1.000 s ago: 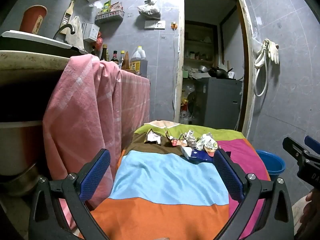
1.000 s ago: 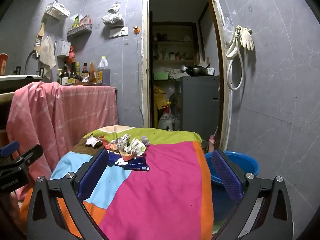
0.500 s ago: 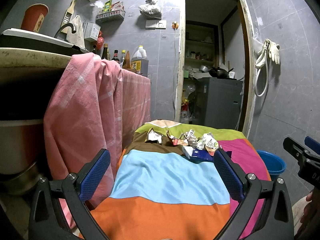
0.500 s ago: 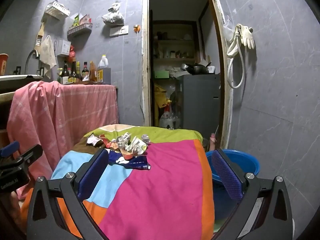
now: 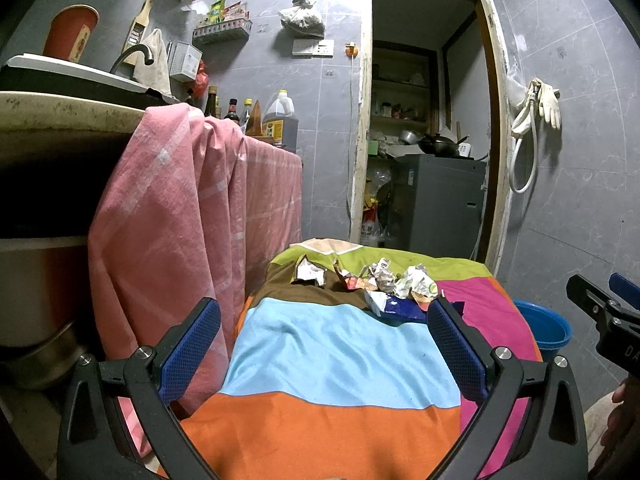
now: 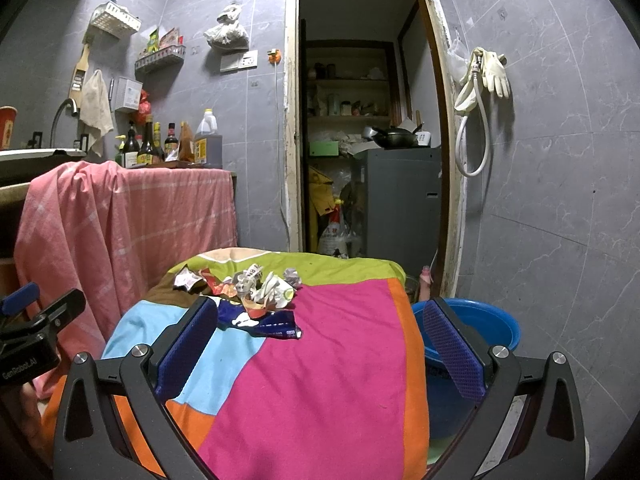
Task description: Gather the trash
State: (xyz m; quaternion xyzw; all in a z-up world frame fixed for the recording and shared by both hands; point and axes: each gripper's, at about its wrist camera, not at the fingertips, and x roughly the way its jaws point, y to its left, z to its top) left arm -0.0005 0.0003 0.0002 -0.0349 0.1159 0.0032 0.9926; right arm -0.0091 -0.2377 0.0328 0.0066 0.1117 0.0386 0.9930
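Nearest, the left gripper (image 5: 324, 344) and right gripper (image 6: 320, 344) both hover with jaws spread wide and empty over the near end of the striped cloth (image 6: 328, 380). Farther along that cloth lies the dark blue wrapper (image 6: 264, 322), then the crumpled trash pile (image 6: 260, 286). Beside the cloth's right edge sits a blue basin (image 6: 492, 328).

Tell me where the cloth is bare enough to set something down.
Free: the light-blue band and orange band nearer than the trash, and the magenta patch beside the blue wrapper. Crowded: the far end.
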